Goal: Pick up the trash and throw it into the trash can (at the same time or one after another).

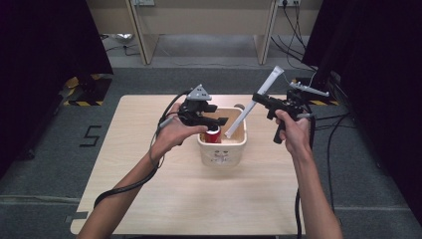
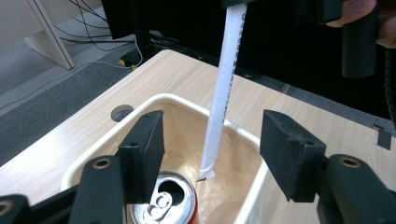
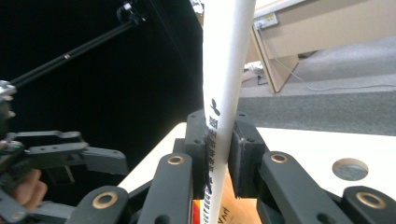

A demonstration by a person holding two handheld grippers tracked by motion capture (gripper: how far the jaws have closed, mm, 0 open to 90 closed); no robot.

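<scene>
Left tool [image 1: 211, 119] hung with its jaws spread wide over the near-left rim of the cream bin [image 1: 222, 149], gripping nothing; in the left gripper view its tool [image 2: 212, 154] framed the bin's [image 2: 159, 100] opening from above. Right tool [image 1: 256, 98] — held higher, off the bin's right side — had its jaws clamped on a long white paper-wrapped stick [image 1: 254, 102], and the right gripper view showed that tool [image 3: 219, 154] pinching the stick [image 3: 224, 70] at its printed part.

Around the bin the pale tabletop [image 1: 164, 189] lay bare toward its near, left and right edges. A round hole [image 2: 122, 112] sat in the tabletop just beyond the bin's far corner.

Inside the bin stood a red can [image 1: 213, 134] with its opened silver top [image 2: 163, 205] up, at the near-left side under the left tool. The stick slanted down into the bin, its lower end [image 2: 206, 172] just beside the can — whether touching it, I cannot tell. Its upper end rose past the tabletop's far edge.
</scene>
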